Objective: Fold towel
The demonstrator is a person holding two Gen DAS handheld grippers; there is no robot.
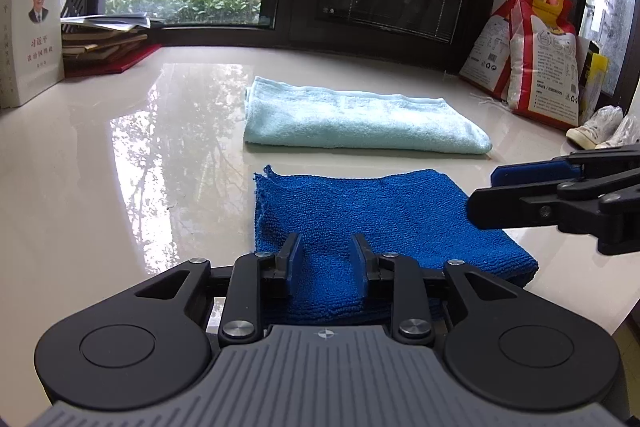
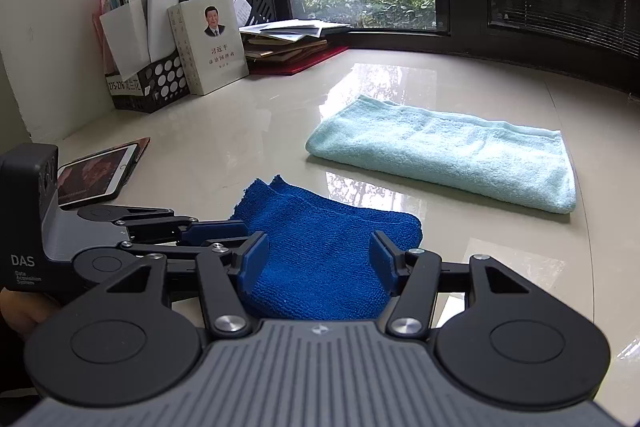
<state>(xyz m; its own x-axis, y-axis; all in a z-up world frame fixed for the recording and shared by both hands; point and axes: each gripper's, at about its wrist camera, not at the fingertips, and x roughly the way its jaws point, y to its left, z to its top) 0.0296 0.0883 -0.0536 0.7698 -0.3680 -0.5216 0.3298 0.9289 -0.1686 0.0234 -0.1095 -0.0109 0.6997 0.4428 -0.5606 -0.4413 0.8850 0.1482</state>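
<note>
Right now the blue towel (image 1: 372, 223) lies folded on the glossy cream counter (image 1: 132, 155), a squarish pad of looped microfibre with a frayed corner sticking up at its far left. Its layers stack thick along the right edge, and the top surface ripples slightly rather than lying flat.

Over its near edge sits the left gripper (image 1: 326, 259), its jaws a narrow gap apart with cloth showing between them; the blue pads do not seem to press on it. Beside it to the right, the right gripper (image 2: 318, 261) stands wider, the towel spread below and between its fingers, nothing pinched.

Just beyond lies a pale mint towel (image 1: 352, 119), fluffier terry, folded into a long flat rectangle with a woven band across it.

At the left edge a white book (image 2: 210, 47) stands upright against a black perforated file rack (image 2: 160, 83), and a phone (image 2: 96, 179) rests near it. On the right, plastic rice bags (image 1: 532, 55) lean against the dark window frame.
</note>
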